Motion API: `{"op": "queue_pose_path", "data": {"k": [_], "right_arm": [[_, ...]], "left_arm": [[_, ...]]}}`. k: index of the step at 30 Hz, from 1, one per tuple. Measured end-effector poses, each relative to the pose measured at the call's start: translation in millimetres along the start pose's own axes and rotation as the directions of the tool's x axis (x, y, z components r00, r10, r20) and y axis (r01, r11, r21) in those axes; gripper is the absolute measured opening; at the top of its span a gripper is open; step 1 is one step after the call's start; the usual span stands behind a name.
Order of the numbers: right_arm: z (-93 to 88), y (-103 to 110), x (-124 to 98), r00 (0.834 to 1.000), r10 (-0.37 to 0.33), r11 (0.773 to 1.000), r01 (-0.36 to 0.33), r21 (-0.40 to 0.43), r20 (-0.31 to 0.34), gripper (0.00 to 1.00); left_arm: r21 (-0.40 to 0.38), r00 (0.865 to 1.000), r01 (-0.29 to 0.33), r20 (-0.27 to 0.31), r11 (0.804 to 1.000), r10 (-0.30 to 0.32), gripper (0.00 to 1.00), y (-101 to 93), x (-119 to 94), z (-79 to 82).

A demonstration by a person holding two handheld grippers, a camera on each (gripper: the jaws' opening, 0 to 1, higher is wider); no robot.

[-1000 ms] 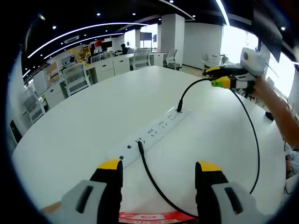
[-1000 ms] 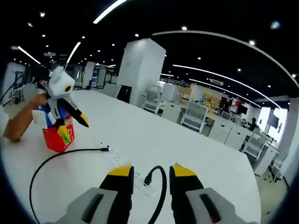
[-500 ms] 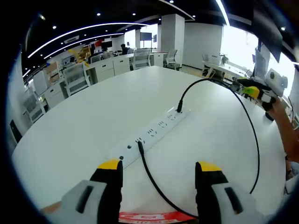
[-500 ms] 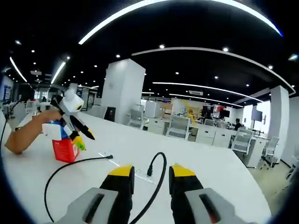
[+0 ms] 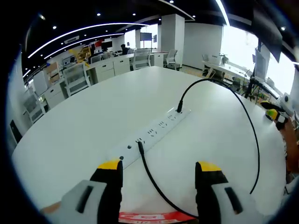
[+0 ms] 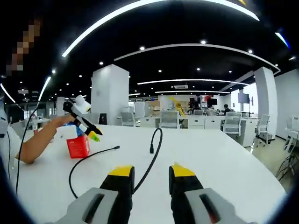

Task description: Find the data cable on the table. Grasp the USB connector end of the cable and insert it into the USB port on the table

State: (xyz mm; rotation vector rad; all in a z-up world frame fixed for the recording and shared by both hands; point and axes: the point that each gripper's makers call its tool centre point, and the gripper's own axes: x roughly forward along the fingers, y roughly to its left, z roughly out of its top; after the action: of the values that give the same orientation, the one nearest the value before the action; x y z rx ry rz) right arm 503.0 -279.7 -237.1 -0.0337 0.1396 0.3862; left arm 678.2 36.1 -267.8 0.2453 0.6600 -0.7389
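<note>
We find the power strip (image 5: 152, 132) lying flat mid-table (image 5: 84, 126), set diagonally, w/ the black cable (image 5: 252, 135) making a big arc off to the right. One end of it stands upright at the far end of the strip, looks plugged in; the other end (image 5: 139, 145) rests just beside or touching the near part of the strip, near the sockets, and we can't tell whether it is seated. In our judgement the slack loop is there because both ends sit at the strip. Left gripper (image 5: 159, 168): jaws apart, nothing between the tips; the cable runs over the table btwn them but isn't pinched. It hangs low over the near table edge, aimed along the strip, a red box (image 5: 149, 217) under it. Right gripper (image 6: 146, 171): jaws a small gap apart; the cable passes up thru that gap, no contact we can confirm, so we rate it not gripping. It is raised and roughly level, looking across the table at the left gripper (image 6: 84, 122), held in a hand w/ forearm resting on the table, red box (image 6: 78, 146) beside it. Cable end (image 6: 152, 148) hangs free there, tip down.
</note>
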Motion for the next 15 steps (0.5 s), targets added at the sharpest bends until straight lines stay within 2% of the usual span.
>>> {"op": "queue_pose_path", "data": {"k": [4,6,15], "right_arm": [[-24.2,6.6,-28.4,0.997,-0.029,0.999,0.028,-0.025,-0.07,0.33],[-30.6,10.7,-38.4,0.996,-0.037,0.999,0.035,-0.027,-0.081,0.32],[-35.0,15.4,-48.4,0.996,-0.043,0.999,0.043,0.006,-0.081,0.32]], "left_arm": [[0.001,1.0,0.0,-0.003,1.0,0.0,0.63,3.8,2.2,2.4],[0.001,1.0,-0.001,-0.003,1.0,0.001,0.63,5.2,2.9,3.4],[0.003,1.0,-0.001,0.0,1.0,0.001,0.63,6.8,2.9,4.4]]}}
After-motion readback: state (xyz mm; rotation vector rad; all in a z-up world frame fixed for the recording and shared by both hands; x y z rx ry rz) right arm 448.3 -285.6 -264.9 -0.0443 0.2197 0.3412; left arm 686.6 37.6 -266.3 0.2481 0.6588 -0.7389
